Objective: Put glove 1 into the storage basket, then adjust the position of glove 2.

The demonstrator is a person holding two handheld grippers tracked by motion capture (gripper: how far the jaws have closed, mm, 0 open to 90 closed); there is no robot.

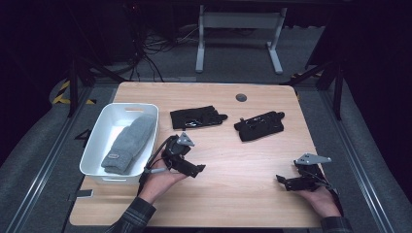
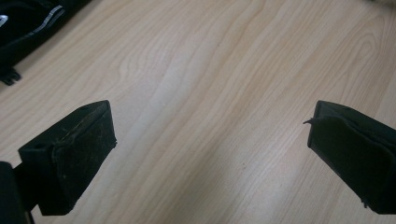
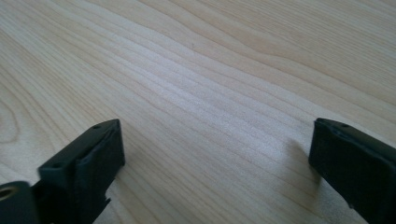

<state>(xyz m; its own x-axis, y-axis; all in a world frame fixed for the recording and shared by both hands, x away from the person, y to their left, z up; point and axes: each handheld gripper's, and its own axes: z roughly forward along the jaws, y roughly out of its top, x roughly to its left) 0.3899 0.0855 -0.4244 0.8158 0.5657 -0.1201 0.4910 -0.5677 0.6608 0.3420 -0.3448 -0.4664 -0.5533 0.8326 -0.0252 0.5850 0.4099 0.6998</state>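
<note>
Going from the left, we count one white bin (image 1: 97, 145) at the surface's (image 1: 233, 194) left edge, and in it one grey mitten (image 1: 127, 143) with a small patch near its cuff; the writing on that patch is too small to read. Just right of the bin, our left tongs (image 1: 194, 170) hover near the front of the surface, their jaws spread wide with nothing between them; in the left gripper view only bare wood lies between the two black pads (image 2: 70, 163). Farther back near the middle we count two black gloves: the first black glove (image 1: 197, 117) lies flat, well beyond the left tongs, and the second black glove (image 1: 260, 125) lies to its right, apart from it. Both carry pale markings we cannot read. At the far right, the right tongs (image 1: 282, 180) sit low by the front edge, jaws likewise released and empty.
</note>
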